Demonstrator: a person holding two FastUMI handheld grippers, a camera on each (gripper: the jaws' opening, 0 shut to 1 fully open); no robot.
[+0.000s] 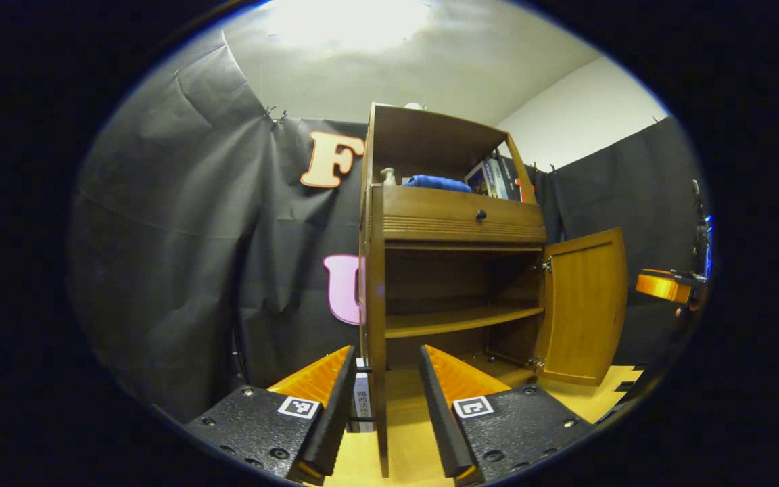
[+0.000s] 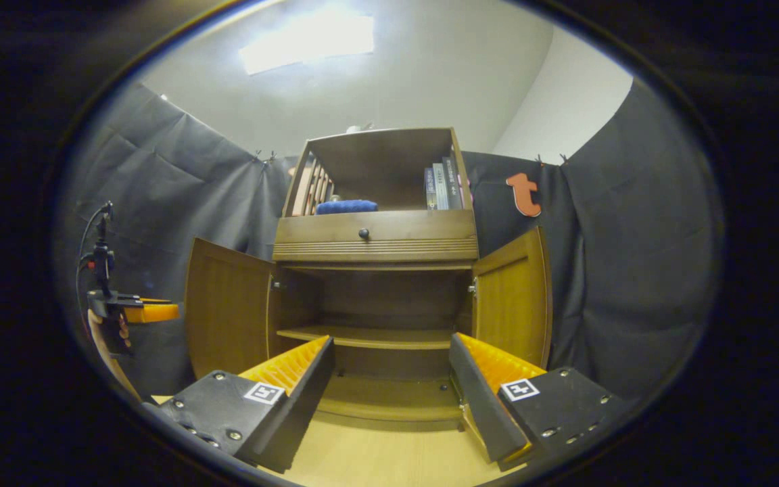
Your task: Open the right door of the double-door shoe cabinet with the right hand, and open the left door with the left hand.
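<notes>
Both doors look swung open: right door (image 2: pixel 512 297) just beyond your right gripper (image 2: pixel 389 379), left door (image 2: pixel 227 308) ahead-left of it. Left gripper (image 1: pixel 384 392) straddles the left door's edge w/ jaws wide; right also wide, empty. Task prob. done.

Brown wood shoe cabinet (image 2: pixel 376 243); blue cloth (image 2: pixel 346 206) on shelf; orange ribbed, black-backed jaws.

ceiling light (image 2: pixel 308 37) glaring | room dim | edges fisheye-bent | focus sharp
</notes>
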